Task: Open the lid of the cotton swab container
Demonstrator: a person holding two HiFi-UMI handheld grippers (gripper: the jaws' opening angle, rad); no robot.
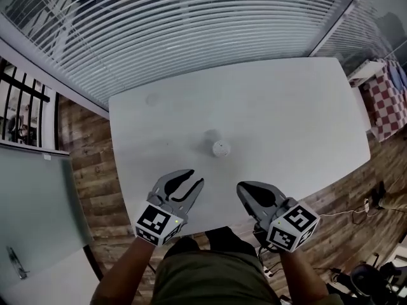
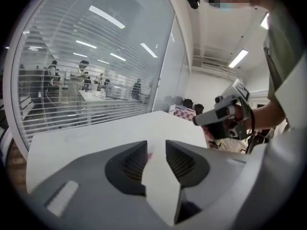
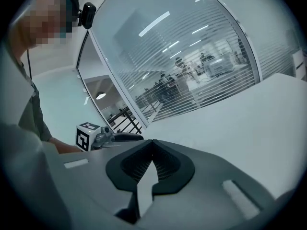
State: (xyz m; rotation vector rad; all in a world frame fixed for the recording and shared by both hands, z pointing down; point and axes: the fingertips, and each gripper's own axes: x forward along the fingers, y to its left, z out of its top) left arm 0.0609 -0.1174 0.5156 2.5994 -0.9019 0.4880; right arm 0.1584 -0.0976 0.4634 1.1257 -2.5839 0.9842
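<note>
We hold both grippers low over the near edge of the white worktop (image 1: 286,107), and the cotton swab container (image 1: 220,149), small, round and white, stands on it near the middle, well apart from both and a little nearer the left one. Just behind the container we see a fainter round shape that is too blurred to name. Our left gripper (image 1: 196,176) has its jaws partway apart, showing only bare worktop in the gap and gripping nothing. Our right gripper (image 1: 241,187) has its jaws brought fully together at the tips, with nothing caught between them. Both point roughly towards the container from either side, and slatted blinds (image 1: 191,30) run beyond the far edge of the worktop.
</note>
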